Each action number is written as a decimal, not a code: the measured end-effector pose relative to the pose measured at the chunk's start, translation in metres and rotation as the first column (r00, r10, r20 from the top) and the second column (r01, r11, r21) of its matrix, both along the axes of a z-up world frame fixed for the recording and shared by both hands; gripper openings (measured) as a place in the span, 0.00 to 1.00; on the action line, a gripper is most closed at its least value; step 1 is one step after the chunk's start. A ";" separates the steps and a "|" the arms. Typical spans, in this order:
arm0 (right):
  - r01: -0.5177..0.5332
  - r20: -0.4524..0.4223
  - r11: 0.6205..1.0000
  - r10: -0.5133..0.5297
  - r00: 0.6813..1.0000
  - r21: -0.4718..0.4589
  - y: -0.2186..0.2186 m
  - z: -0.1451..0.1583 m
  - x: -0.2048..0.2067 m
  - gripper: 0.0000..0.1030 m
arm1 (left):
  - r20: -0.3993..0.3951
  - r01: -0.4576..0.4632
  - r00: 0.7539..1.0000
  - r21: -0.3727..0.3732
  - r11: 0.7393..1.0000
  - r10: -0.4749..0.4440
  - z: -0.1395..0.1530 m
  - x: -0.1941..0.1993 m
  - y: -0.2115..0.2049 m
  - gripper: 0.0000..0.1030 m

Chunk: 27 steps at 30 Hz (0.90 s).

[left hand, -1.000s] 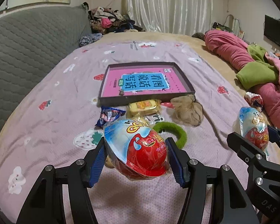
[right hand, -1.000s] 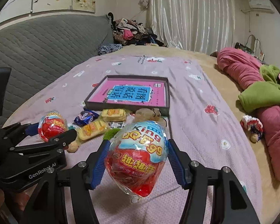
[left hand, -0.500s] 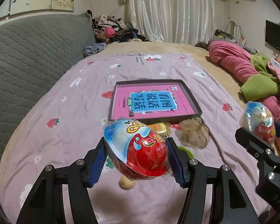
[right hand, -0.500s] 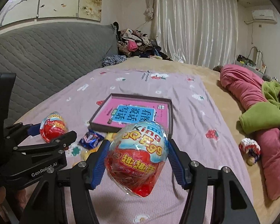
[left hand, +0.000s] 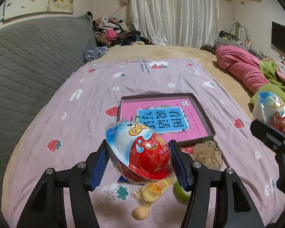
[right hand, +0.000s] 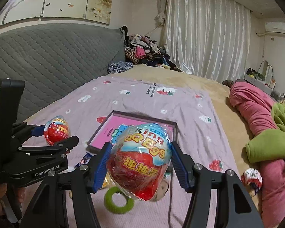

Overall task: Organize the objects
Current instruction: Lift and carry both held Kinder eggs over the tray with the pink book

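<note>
We are clamping one wrapped toy egg (left hand: pixel 140 152) in the left tool (left hand: pixel 139 164) and another wrapped egg (right hand: pixel 140 159) in the right tool (right hand: pixel 140 168), above the bed (left hand: pixel 76 117).

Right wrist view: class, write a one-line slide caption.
Right gripper grips a wrapped toy egg above a shallow box on the bedspread.

Home bedroom, bed (left hand: pixel 161 76), quilted headboard (left hand: pixel 32 57), curtains (right hand: pixel 203 38), clothes pile (right hand: pixel 144 51)
</note>
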State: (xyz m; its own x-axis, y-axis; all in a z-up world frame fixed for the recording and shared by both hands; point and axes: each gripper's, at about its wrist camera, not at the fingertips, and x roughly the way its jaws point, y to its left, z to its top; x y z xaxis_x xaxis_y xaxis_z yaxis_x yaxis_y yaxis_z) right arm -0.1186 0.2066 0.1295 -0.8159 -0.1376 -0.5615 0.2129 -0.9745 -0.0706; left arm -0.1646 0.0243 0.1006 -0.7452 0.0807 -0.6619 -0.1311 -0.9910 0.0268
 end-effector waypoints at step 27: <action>-0.039 0.122 0.999 0.037 0.992 0.015 -0.003 -0.048 -0.189 0.59 | 0.149 0.054 0.988 -0.003 0.999 -0.053 -0.050 -0.203 0.032 0.62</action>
